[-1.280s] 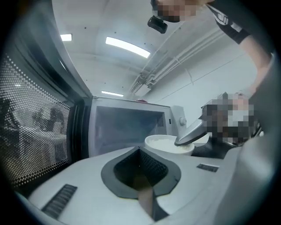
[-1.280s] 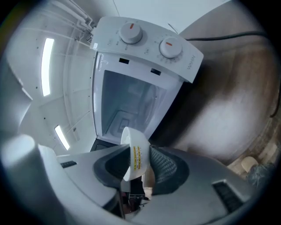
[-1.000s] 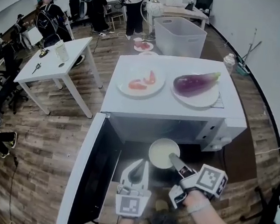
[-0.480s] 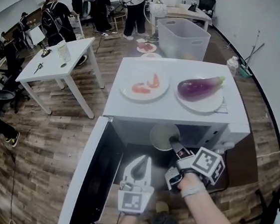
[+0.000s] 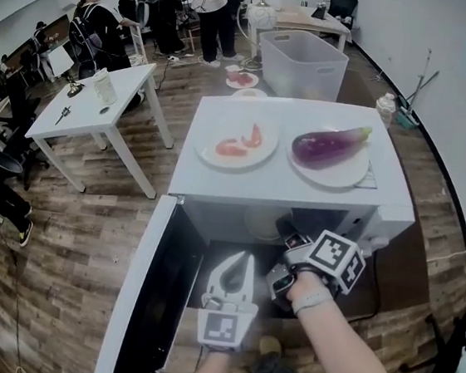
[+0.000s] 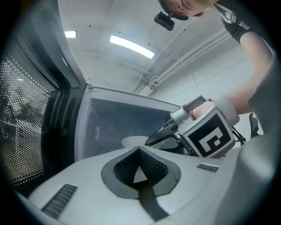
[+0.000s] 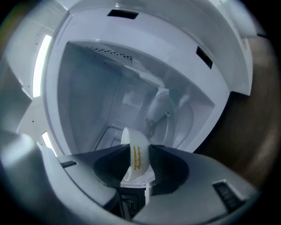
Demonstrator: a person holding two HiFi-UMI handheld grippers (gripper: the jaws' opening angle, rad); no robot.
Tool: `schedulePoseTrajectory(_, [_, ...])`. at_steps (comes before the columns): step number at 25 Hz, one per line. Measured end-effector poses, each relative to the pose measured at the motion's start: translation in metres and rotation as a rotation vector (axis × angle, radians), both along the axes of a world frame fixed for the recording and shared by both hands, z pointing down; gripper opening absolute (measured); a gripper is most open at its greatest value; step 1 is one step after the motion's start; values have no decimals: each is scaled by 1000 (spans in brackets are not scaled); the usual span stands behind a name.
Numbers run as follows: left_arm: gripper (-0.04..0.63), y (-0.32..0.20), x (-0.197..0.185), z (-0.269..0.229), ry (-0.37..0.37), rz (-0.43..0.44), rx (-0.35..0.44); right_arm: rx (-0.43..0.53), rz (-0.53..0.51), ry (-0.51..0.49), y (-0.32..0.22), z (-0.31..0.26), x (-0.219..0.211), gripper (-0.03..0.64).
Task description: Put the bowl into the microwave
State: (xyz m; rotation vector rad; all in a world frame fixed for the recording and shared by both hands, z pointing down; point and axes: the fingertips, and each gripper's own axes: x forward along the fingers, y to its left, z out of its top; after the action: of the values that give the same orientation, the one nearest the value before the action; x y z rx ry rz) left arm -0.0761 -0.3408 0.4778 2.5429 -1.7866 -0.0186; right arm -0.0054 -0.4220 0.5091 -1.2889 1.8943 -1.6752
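Carrying bowl (image 7: 136,154) farther into microwave (image 5: 277,183)

Bowl (image 5: 262,223) in microwave (image 5: 283,183) mouth, plates (image 5: 219,160) on top, door (image 5: 154,290) left

left gripper (image 6: 139,151): jaws pressed together, nothing between them; points forward, held low in front of the body
left wrist (image 5: 205,372): only just in view at the bottom edge; straight behind the gripper
right gripper (image 7: 139,148): jaws part-way apart, pads clamped on the wall of the bowl (image 7: 136,163); reaches further forward than the left gripper
right hand (image 5: 305,288): wrapped round the gripper's grip, just behind its marker cube (image 5: 333,260)
right forearm (image 5: 347,358): bare; stretched forward from the lower right; a pale band at the wrist
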Motion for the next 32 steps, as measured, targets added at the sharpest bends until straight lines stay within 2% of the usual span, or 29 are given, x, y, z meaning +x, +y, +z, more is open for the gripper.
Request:
schedulePoseTrajectory(9, [0, 1, 2, -4, 2, -3, 9, -67, 27, -2, -10, 10, -2, 130])
schedulePoseTrajectory(17, [0, 6, -4, -10, 3, -10, 20, -164, 95, -108, -7, 22, -8, 137])
schedulePoseTrajectory(22, [0, 10, -10, -12, 13, -17, 16, -171, 129, -132, -11, 21, -13, 138])
schedulePoseTrajectory(26, [0, 11, -12, -13, 14, -21, 19, -140, 143, -156, -15, 14, -15, 144])
schedulePoseTrajectory(32, [0, 8, -16, -11, 7, -28, 14, -114, 123, -200, -14, 10, -20, 244])
